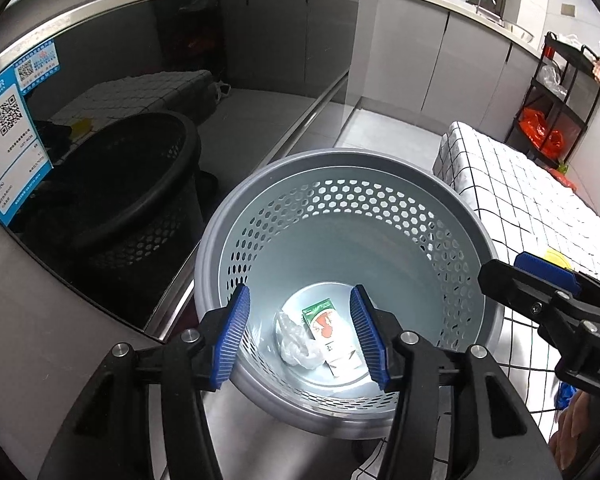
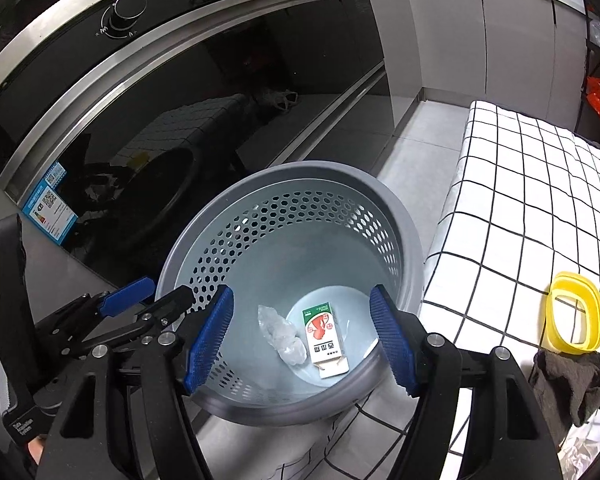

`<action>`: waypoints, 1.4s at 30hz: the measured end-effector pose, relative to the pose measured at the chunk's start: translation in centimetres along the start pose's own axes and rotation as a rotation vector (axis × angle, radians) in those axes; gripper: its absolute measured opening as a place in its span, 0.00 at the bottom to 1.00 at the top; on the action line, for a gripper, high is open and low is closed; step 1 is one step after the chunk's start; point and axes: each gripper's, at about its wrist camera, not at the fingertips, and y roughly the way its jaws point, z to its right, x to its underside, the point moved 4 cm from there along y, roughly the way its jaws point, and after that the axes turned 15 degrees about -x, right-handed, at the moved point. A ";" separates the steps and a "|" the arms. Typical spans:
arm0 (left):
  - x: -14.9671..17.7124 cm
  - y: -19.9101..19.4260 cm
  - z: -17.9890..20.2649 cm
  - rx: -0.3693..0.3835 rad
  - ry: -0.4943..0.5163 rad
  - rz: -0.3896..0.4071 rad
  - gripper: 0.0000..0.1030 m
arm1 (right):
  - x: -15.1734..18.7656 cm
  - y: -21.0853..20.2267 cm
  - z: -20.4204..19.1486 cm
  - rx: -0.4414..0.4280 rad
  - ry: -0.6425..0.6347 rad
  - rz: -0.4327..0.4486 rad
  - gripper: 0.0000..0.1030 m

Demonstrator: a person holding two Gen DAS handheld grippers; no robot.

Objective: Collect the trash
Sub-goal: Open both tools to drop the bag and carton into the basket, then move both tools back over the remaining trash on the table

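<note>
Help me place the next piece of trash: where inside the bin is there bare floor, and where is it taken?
The bin floor is crowded at its middle, where the small carton lies beside the crumpled plastic wrap. Bare floor shows beyond the carton toward the far wall and along the right wall. Both the left gripper and right gripper are open and empty.

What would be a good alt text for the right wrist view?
An open right gripper hovers over a grey perforated bin holding a small carton and crumpled clear plastic. A checkered cloth beside it carries a yellow ring.
</note>
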 end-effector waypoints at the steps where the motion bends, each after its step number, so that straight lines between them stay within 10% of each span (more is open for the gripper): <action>1: 0.0 -0.1 0.0 0.002 -0.001 0.002 0.52 | 0.1 -0.2 0.0 0.003 0.000 0.003 0.66; 42: 4.0 -11.0 9.6 0.192 0.226 0.162 0.58 | 11.1 -18.2 3.4 0.198 0.101 0.227 0.67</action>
